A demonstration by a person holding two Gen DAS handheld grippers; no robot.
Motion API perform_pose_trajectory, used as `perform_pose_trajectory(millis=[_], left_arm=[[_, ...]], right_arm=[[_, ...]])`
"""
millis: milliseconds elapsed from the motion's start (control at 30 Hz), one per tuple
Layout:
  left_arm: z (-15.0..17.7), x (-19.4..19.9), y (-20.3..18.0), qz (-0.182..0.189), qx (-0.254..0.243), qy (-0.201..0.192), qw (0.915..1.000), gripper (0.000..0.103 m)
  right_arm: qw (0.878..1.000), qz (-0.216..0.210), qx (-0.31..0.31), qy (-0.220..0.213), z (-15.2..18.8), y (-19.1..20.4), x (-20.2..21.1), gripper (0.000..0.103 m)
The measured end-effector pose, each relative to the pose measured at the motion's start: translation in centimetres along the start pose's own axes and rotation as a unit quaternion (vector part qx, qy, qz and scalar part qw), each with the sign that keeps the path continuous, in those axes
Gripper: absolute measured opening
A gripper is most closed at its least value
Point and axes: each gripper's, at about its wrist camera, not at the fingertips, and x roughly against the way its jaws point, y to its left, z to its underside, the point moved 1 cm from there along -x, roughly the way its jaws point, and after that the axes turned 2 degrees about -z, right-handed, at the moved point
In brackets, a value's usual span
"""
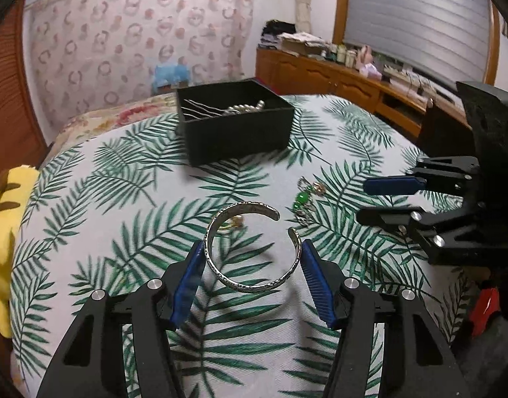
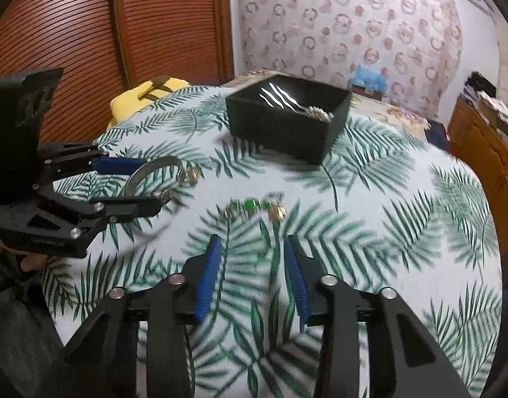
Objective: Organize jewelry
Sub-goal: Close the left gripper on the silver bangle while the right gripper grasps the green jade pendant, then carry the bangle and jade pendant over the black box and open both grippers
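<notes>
My left gripper (image 1: 252,252) is shut on a silver cuff bracelet (image 1: 250,283), its blue pads pressing both sides, and holds it just above the leaf-print cover. It also shows in the right wrist view (image 2: 144,170). A small gold ring (image 1: 237,221) lies beyond the cuff. A green-bead piece (image 1: 302,199) lies to the right; in the right wrist view it (image 2: 250,205) lies just ahead of my right gripper (image 2: 252,243), which is open and empty. A black box (image 1: 240,132) farther back holds silver hairpins (image 1: 200,107) and a pearl piece (image 1: 245,107).
The leaf-print cover (image 1: 121,225) spreads over a rounded surface. A yellow plush toy (image 1: 2,219) sits at its left edge. A wooden cabinet (image 1: 336,79) with clutter stands at the back right. A slatted wooden door (image 2: 88,33) is behind.
</notes>
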Motion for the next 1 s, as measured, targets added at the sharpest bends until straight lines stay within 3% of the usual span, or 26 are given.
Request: perform_pose_trajectory(millis=[200, 500, 1000], left_arm=[[0.1, 0.7, 1.1, -0.005, 0.019, -0.011, 0.9997, 0.056], [0.2, 0.8, 1.2, -0.004, 0.023, -0.015, 0.9996, 0.056], [0.2, 0.7, 1.3, -0.005, 0.024, -0.015, 0.9996, 0.056]], right_arm=[[1.000, 0.001, 0.012, 0.023, -2.4, -0.6, -2.6, 0.037], [0.999, -0.019, -0.024, 0.035, -2.9, -0.8, -4.4, 0.024], [0.997, 0.004, -0.035, 0.070, -4.6, -1.9, -6.6, 0.012]])
